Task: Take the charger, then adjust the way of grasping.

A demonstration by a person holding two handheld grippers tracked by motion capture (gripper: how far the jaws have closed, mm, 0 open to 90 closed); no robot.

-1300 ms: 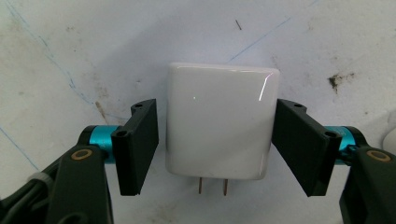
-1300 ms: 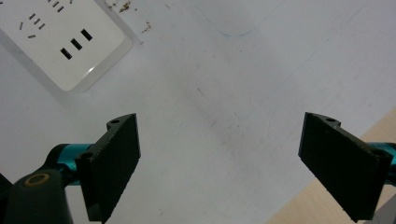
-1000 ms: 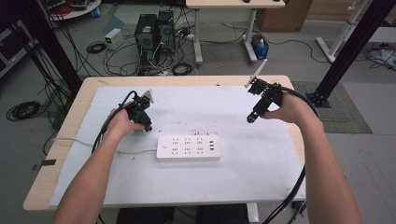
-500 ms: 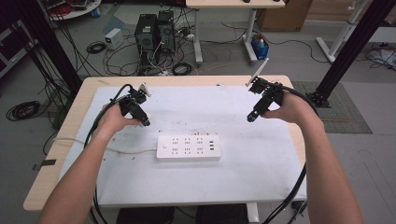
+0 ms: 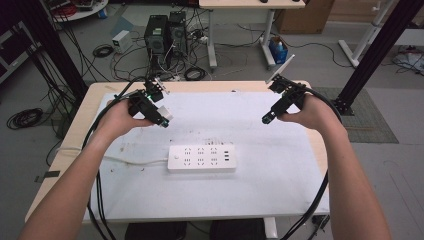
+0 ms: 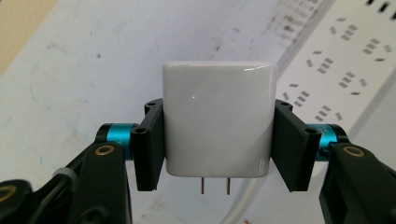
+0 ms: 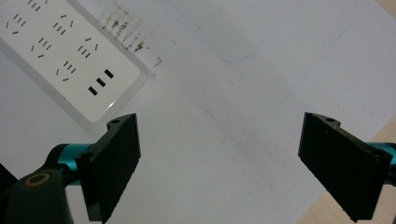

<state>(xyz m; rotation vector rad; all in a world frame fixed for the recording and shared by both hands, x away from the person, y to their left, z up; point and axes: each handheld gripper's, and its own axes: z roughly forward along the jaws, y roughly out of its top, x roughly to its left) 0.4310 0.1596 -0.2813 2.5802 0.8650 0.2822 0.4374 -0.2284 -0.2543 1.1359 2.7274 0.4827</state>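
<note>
The high view looks forward and down from above the person's side, taking in the whole table point(image 5: 60, 145) from some way off. The left gripper view sits close behind its jaws, facing down at the tabletop. The right gripper view does likewise, and both share the power strip point(image 6: 345, 60) point(image 7: 65, 51) point(image 5: 201, 158), at upper right and upper left.

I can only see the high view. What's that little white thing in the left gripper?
Observer: A white plug block, clamped by its sides in the left gripper.
Operator: Does it have pins?
Observer: Yes, two metal pins stick out of one end.
Operator: Is the right gripper holding anything?
Observer: No, the right gripper is wide open, with only the table between its jaws.
</note>
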